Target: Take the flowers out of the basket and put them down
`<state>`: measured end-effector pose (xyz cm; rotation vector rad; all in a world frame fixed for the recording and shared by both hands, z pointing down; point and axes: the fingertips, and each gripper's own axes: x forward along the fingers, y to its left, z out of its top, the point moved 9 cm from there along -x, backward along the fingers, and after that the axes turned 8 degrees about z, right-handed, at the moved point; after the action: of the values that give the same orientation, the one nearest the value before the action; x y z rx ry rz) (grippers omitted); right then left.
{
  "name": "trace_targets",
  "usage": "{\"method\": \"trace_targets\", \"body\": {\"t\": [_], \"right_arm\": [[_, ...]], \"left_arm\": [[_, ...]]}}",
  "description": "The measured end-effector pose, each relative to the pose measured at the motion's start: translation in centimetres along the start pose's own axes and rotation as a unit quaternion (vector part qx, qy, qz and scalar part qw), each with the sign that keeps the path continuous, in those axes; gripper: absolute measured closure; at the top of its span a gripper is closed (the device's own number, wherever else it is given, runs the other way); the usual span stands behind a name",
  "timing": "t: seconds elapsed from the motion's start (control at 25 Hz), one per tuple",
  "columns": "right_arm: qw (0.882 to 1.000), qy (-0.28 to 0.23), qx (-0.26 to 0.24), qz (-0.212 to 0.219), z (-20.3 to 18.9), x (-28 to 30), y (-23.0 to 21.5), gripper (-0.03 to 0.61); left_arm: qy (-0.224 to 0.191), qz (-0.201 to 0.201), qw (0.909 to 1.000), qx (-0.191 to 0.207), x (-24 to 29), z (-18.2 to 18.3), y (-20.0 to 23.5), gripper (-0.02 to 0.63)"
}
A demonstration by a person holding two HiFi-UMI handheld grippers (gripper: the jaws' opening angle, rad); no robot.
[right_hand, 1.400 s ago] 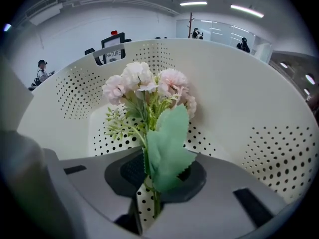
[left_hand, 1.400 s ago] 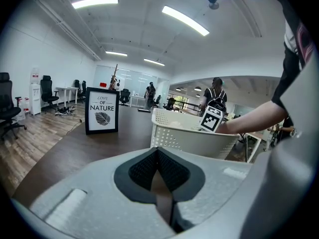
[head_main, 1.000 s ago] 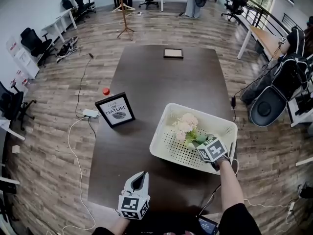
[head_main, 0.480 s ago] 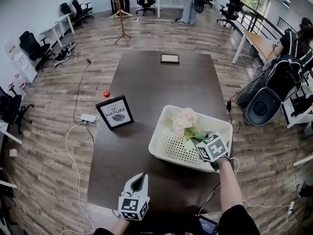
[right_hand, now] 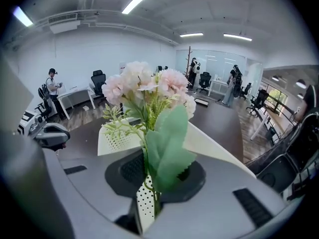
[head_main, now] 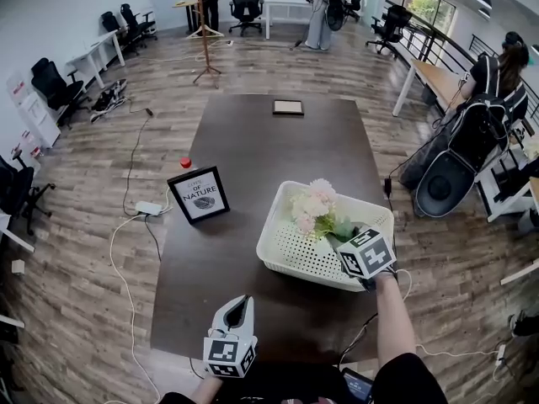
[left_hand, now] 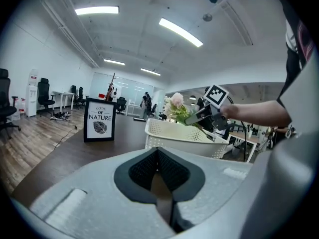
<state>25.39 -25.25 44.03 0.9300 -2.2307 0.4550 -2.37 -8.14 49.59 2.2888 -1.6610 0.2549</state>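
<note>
The dark rectangular table (head_main: 253,141) carries all task items. A white perforated basket (head_main: 290,255) stands on its near right part, set at an angle to the table edges. The person's right forearm (head_main: 394,326) extends from the lower edge of the head view up and slightly left toward the near right corner of the basket. The right gripper (head_main: 335,239) points forward and downward over that corner, with its marker cube facing the camera. In the left gripper view, this gripper sits above the basket rim (left_hand: 184,128). The right gripper's jaws are clamped on the green stems of the flowers (right_hand: 149,88), with one large leaf lying directly over the jaw gap. The pale pink and cream blossoms (head_main: 312,207) stand above the basket interior, toward its far left side and clear of the rim. The left gripper (head_main: 240,305) hovers near the near table edge, well apart from the basket, pointing forward and only slightly downward. Its jaws are closed together with nothing between them. A black-framed sign (head_main: 200,194) stands upright on the table left of the basket. A small flat frame (head_main: 287,107) lies near the far table end. A small red object (head_main: 185,163) sits at the left table edge, just behind the sign.
</note>
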Motion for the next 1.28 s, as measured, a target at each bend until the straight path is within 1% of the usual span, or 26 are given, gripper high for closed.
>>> {"method": "trace_targets", "body": {"t": [0.24, 0.36, 0.52, 0.72, 0.84, 1.12, 1.28], "right_arm": [[1.0, -0.024, 0.0, -0.017, 0.3, -2.0, 1.7, 0.512], [0.999, -0.035, 0.001, -0.025, 0.6, -2.9, 2.4, 0.512], [0.998, -0.044, -0.013, -0.044, 1.0, -3.6, 3.2, 0.512], [0.995, -0.072, -0.012, -0.061, 1.3, -4.8, 3.7, 0.514], [0.995, -0.078, -0.018, -0.063, 1.9, -5.3, 4.2, 0.514], [0.993, -0.087, -0.032, -0.069, 2.7, -5.8, 5.9, 0.514], [0.993, -0.094, -0.034, -0.061, 2.8, -6.1, 7.1, 0.514]], "left_arm": [[-0.01, -0.012, 0.9999, -0.002, -0.8, 0.2, -0.3, 0.604], [-0.015, -0.013, 0.9998, -0.002, -1.1, 0.3, -0.1, 0.604], [-0.019, -0.014, 0.9997, -0.002, -1.5, 0.3, 0.4, 0.604], [-0.021, -0.011, 0.9997, -0.004, -2.4, 0.1, 0.6, 0.604], [-0.025, -0.009, 0.9996, -0.012, -2.7, 0.4, 0.9, 0.604], [-0.029, -0.015, 0.9994, -0.013, -3.1, 0.5, 1.7, 0.604], [-0.021, -0.019, 0.9995, -0.011, -3.6, 0.4, 1.9, 0.604]]}}
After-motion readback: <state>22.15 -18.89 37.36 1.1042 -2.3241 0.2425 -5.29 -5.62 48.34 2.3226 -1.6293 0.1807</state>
